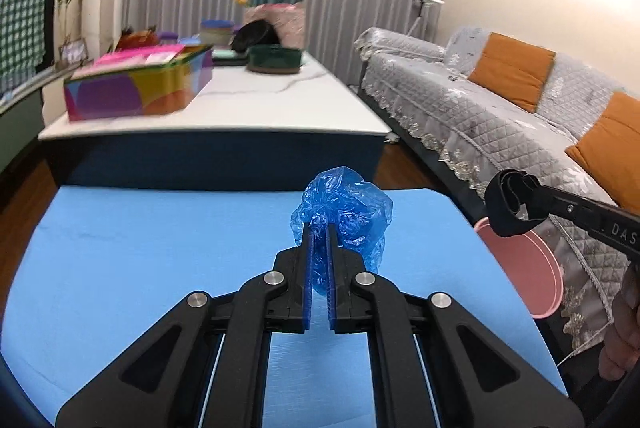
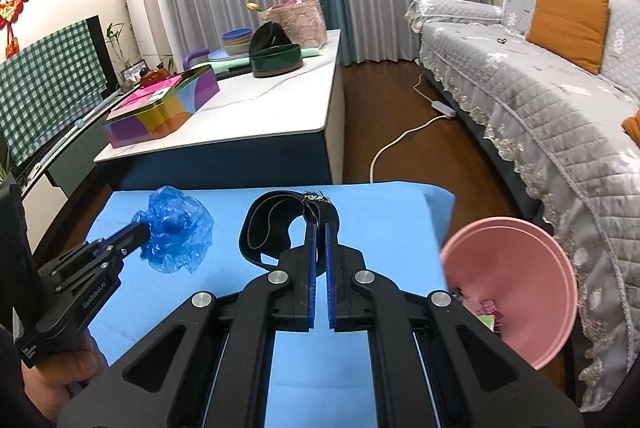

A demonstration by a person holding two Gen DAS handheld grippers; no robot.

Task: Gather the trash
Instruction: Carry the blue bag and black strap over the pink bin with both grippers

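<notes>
1. The left gripper (image 1: 319,240) was nearly closed, pinching a crumpled blue plastic bag (image 1: 344,216) held above the blue mat (image 1: 140,248).
2. The right gripper (image 2: 320,240) was likewise nearly closed on a black strap (image 2: 272,224); a pink bin (image 2: 516,288) stood just right of the mat.
3. Judged best: carry each piece fully over the bin's mouth before opening; light plastic may cling or drift.

Mat (image 2: 380,228) before table (image 2: 280,107); bin (image 2: 520,268) right of mat; sofa (image 2: 540,87) right of bin
</notes>
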